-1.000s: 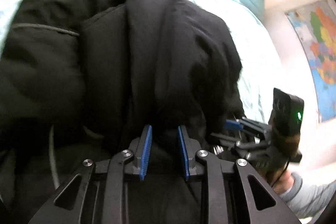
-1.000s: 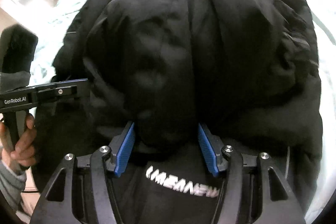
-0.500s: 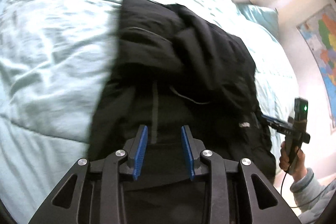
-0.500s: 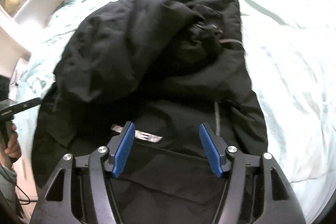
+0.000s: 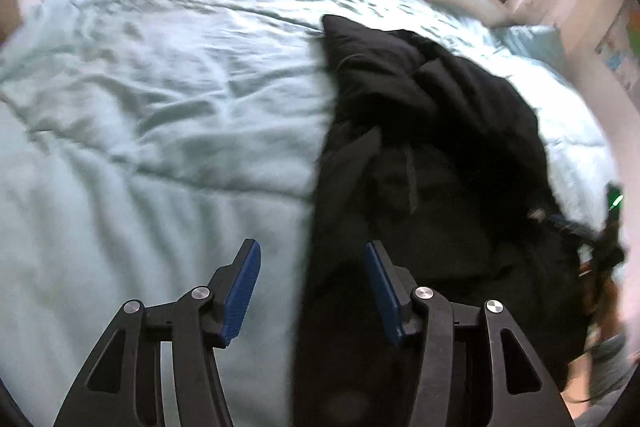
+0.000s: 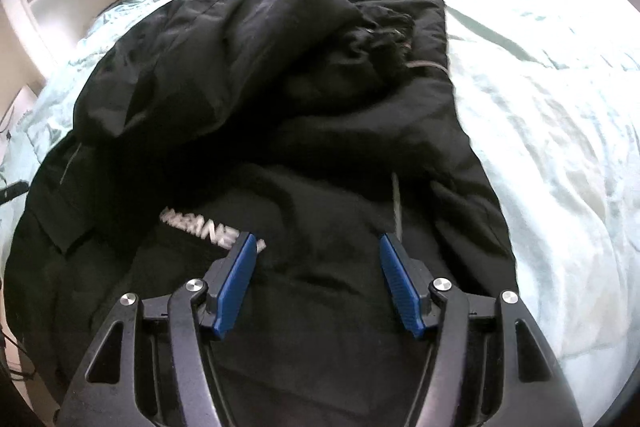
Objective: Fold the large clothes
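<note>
The black jacket (image 6: pixel 260 131) lies bunched on the pale green bed (image 5: pixel 152 115). The left tongs (image 5: pixel 312 287) have just been opening, empty, jacket at two o'clock. The right tongs (image 6: pixel 318 279) hang apart, empty, above it.

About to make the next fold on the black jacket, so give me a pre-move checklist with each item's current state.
1. Left gripper free of cloth: ok, jaws have just been opening, nothing between them.
2. Right gripper free: ok, jaws apart above the fabric.
3. Black jacket wholly on the bed: ok.
4. Jacket lying flat: not ok, upper half bunched.
5. Drawcord tucked in: not ok.
6. Sleeves folded in: cannot tell.
</note>
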Available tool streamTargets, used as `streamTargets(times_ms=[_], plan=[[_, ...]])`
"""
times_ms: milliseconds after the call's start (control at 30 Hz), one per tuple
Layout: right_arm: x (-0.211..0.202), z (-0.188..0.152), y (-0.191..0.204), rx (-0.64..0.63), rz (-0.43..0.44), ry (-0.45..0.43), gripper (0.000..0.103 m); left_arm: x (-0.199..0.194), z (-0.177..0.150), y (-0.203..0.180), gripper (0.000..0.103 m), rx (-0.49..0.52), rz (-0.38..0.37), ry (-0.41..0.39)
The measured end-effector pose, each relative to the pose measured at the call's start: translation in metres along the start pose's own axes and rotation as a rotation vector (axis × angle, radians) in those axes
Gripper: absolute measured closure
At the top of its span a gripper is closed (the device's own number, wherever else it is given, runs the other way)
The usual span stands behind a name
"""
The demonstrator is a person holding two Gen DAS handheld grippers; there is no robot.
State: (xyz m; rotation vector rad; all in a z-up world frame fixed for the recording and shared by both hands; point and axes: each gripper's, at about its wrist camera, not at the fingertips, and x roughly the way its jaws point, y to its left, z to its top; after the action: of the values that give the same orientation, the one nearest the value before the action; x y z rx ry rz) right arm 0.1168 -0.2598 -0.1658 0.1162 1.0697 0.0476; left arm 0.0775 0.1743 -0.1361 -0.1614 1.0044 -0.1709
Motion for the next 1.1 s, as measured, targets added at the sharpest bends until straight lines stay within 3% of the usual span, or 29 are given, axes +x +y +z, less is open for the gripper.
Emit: streamTargets(times_ms=[67, 133, 233, 333, 467, 533, 600, 833, 867, 933, 1033, 1100], plan=[[-0.015, -0.011, -0.008, 0.063, 0.005, -0.023, 0.036, -0.009, -0.020, 0.001, 0.047, 0.003, 0.019, -0.004], [-0.039, -0.032, -0.021, 0.134, 0.030, -0.066, 0.036, -0.015, -0.037, 0.004, 0.047, -0.020, -0.044, 0.007], [-0.065, -0.060, -0.033, 0.189, -0.010, -0.071, 0.036, -0.017, -0.053, 0.002, 0.047, -0.043, -0.093, 0.063], [-0.084, -0.083, -0.049, 0.205, -0.011, -0.054, 0.036, -0.018, -0.058, -0.002, 0.047, -0.034, -0.134, 0.051], [-0.104, -0.104, -0.066, 0.254, -0.063, -0.058, 0.036, -0.014, -0.060, -0.005, 0.047, -0.055, -0.124, 0.056], [-0.115, -0.114, -0.072, 0.277, -0.057, -0.075, 0.035, -0.017, -0.062, -0.008, 0.053, -0.047, -0.136, 0.046], [-0.116, -0.119, -0.076, 0.285, -0.065, -0.044, 0.034, -0.022, -0.063, -0.009, 0.061, -0.044, -0.162, 0.032], [-0.088, -0.140, -0.072, 0.281, 0.064, 0.057, 0.034, -0.033, -0.063, -0.007, 0.062, -0.074, -0.239, -0.006], [-0.089, -0.142, -0.068, 0.272, 0.075, 0.045, 0.035, -0.028, -0.066, -0.003, 0.062, -0.090, -0.250, 0.008], [-0.095, -0.146, -0.061, 0.240, 0.056, 0.033, 0.049, -0.019, -0.075, 0.004, 0.062, -0.123, -0.250, 0.055], [-0.116, -0.151, -0.048, 0.194, 0.068, 0.024, 0.056, -0.039, -0.089, 0.002, 0.062, -0.094, -0.275, 0.029], [-0.127, -0.157, -0.040, 0.169, 0.123, 0.021, 0.058, -0.054, -0.096, 0.000, 0.062, -0.087, -0.357, 0.023]])
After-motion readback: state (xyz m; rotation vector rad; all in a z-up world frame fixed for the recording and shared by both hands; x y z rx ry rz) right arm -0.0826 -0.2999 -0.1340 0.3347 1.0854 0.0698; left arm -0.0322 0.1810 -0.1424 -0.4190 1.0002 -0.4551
